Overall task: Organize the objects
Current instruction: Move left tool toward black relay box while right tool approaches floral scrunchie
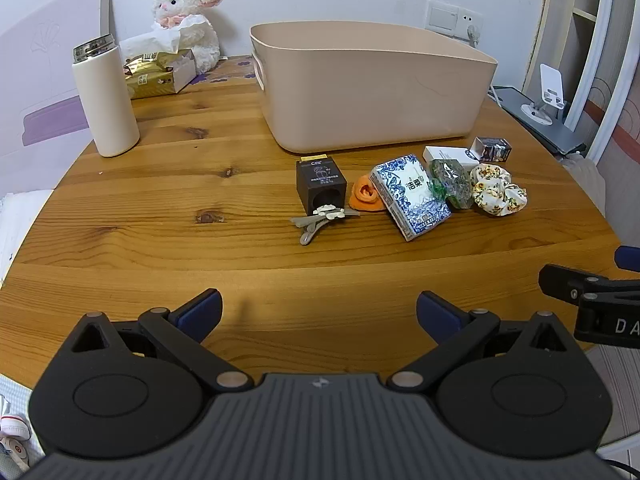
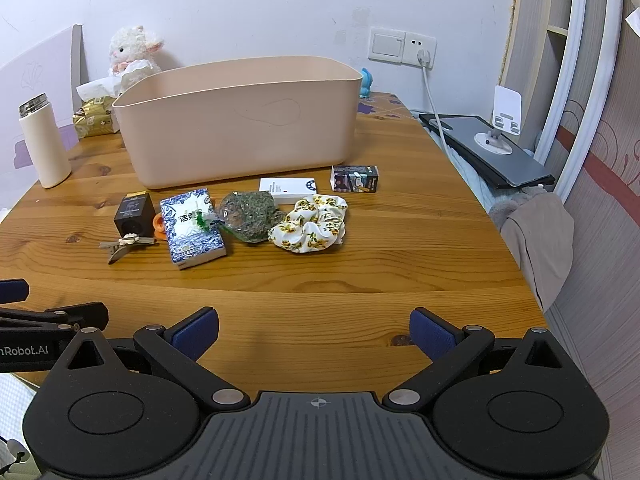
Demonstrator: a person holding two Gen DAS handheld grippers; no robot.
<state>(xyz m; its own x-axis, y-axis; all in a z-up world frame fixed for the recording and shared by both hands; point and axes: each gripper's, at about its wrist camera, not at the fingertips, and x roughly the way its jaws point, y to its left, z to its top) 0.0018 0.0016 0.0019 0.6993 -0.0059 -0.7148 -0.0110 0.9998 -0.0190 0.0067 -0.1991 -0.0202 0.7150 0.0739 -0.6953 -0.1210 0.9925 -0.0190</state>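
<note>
A beige bin [image 1: 372,88] [image 2: 240,120] stands at the back of the wooden table [image 1: 160,208] [image 2: 360,264]. In front of it lie a black box [image 1: 321,184] [image 2: 134,211], a grey hair clip [image 1: 320,218] [image 2: 124,243], an orange item [image 1: 365,196], a blue-white tissue pack [image 1: 410,196] [image 2: 192,226], a green packet [image 1: 452,182] [image 2: 250,216], a floral scrunchie [image 1: 498,189] [image 2: 308,224], a white box [image 1: 444,154] [image 2: 288,188] and a small dark box [image 1: 492,148] [image 2: 355,179]. My left gripper [image 1: 318,316] and right gripper [image 2: 314,332] are open and empty near the front edge.
A white thermos [image 1: 106,100] [image 2: 44,140], a gold tissue box [image 1: 160,70] and a plush lamb [image 1: 188,16] [image 2: 132,50] stand at the back left. A phone stand on a grey laptop [image 2: 496,144] lies off the table's right side.
</note>
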